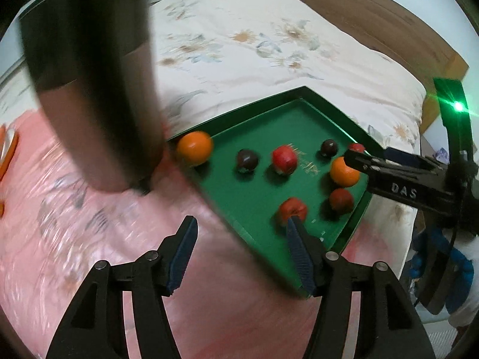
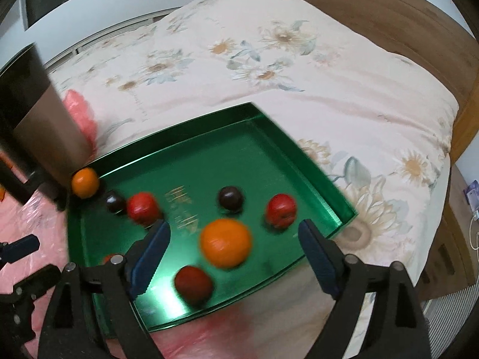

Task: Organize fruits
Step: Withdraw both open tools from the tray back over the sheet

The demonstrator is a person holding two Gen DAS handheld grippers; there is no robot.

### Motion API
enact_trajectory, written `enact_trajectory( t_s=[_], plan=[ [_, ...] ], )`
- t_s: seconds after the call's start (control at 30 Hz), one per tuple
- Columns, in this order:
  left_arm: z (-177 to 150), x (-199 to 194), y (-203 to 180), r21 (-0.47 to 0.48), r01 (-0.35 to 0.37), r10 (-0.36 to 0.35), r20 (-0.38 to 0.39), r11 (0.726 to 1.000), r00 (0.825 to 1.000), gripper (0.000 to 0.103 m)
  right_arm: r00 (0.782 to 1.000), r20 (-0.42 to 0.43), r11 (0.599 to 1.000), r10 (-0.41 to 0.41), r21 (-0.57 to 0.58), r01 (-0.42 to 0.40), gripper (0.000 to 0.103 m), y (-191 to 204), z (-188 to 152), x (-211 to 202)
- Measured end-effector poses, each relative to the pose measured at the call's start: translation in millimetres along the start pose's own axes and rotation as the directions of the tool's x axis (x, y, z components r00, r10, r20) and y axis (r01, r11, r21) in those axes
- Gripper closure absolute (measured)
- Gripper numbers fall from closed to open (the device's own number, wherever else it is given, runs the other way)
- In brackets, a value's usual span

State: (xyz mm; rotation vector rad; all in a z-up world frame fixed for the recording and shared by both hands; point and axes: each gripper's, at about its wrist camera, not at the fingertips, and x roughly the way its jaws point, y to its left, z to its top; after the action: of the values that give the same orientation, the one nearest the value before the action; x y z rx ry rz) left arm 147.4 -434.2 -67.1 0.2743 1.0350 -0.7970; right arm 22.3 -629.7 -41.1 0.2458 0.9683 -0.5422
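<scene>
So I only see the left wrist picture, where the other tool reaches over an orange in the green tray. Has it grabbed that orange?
Observer: No. The right gripper has its jaws wide open; the big orange lies untouched in the tray between them.
Operator: And that red bit behind the tool?
Observer: A whole red fruit, near the tray's right wall, apart from the orange.
Operator: Anything beside the bed?
Observer: A white cable on a wooden unit, far right.
</scene>
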Motion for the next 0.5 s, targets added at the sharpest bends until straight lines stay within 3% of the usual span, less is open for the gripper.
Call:
enact_trajectory(
  t_s=[0.5],
  plan=[
    [-40,-41,79,-0.146,-0.061,0.061,-0.005,0.987,0.998,0.047,0.988,-0.074,0.986,0.138,-0.085,-0.144,0.0,80,-41,-27]
  ],
)
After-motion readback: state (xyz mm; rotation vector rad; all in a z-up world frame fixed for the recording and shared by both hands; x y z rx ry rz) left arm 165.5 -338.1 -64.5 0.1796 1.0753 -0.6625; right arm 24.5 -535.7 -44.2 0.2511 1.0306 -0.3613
